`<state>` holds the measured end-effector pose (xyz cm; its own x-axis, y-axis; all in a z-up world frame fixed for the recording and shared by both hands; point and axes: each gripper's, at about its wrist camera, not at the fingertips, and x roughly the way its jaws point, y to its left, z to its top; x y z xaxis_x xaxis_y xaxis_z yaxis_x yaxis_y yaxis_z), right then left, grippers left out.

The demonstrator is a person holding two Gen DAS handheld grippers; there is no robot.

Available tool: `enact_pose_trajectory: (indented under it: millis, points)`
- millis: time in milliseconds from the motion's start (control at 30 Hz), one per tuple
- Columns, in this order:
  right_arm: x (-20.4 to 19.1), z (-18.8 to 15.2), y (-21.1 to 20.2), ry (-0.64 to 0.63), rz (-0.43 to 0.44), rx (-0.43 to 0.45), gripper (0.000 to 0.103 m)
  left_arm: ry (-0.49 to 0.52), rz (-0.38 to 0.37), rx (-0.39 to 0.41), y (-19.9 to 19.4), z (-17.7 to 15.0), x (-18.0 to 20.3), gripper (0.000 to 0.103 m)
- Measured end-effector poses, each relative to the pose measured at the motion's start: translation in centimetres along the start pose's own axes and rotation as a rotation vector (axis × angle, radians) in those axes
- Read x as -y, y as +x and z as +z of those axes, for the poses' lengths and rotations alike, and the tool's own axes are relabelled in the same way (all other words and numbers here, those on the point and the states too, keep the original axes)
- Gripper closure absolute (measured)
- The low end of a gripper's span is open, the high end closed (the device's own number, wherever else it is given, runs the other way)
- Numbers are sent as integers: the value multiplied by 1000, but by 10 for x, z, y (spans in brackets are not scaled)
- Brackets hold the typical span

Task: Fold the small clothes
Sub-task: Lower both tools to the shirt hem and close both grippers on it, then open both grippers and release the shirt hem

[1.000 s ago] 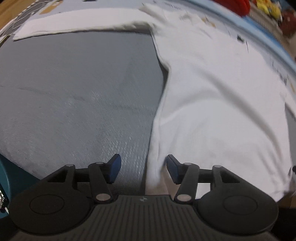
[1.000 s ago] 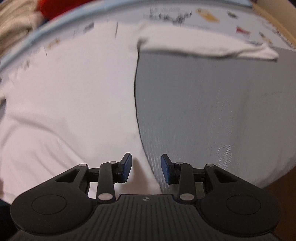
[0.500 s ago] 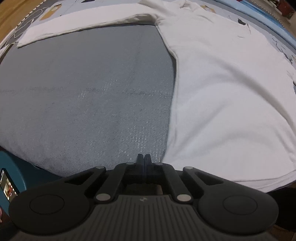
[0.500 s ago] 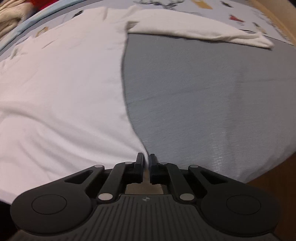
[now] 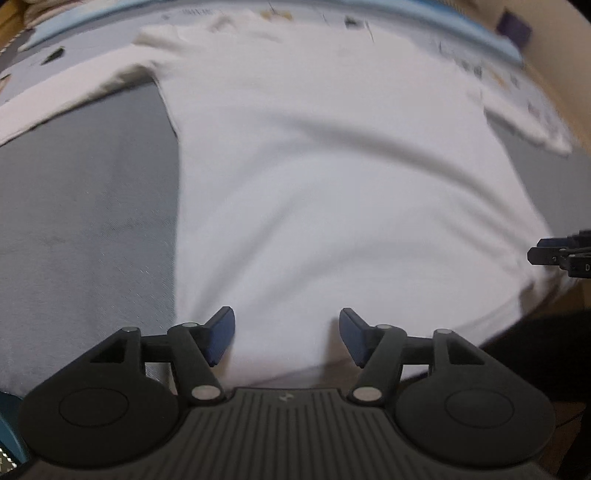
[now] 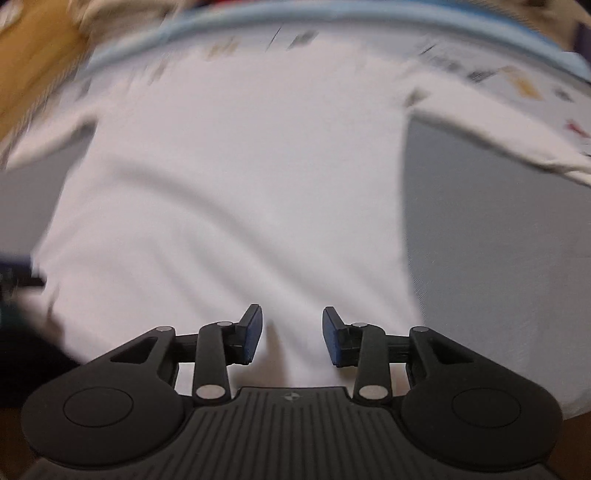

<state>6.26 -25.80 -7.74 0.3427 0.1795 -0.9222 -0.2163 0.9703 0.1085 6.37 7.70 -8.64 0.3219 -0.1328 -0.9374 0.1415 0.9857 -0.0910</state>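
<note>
Shirt (image 5: 332, 192) lies flat on our grey table (image 5: 81, 206). Both claws angle steeply down over its hem, left claw (image 5: 286, 334) and right claw (image 6: 291, 334) spread, empty; pressed together half a second ago, they have just been opening and slid inward from the side seams.

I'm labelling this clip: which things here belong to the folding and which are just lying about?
In the job:
- white shirt, spread flat
- left gripper, open above the hem
- right gripper, open above the hem
- grey mat under the shirt

Lying about:
- printed sheet beyond the collar
- blue rim
</note>
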Motion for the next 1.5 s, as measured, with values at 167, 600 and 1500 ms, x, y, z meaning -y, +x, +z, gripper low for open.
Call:
enact_pose_trajectory:
  millis: [167, 600, 1500]
  points:
    - [-14, -11, 14, -89, -41, -90, 62, 62, 48, -26, 7, -7, 9, 57]
    - [9, -16, 3, -64, 3, -101, 102, 66, 40, -63, -16, -22, -17, 103]
    - [-73, -8, 28, -476, 157, -82, 103, -2, 138, -34, -19, -19, -43, 97]
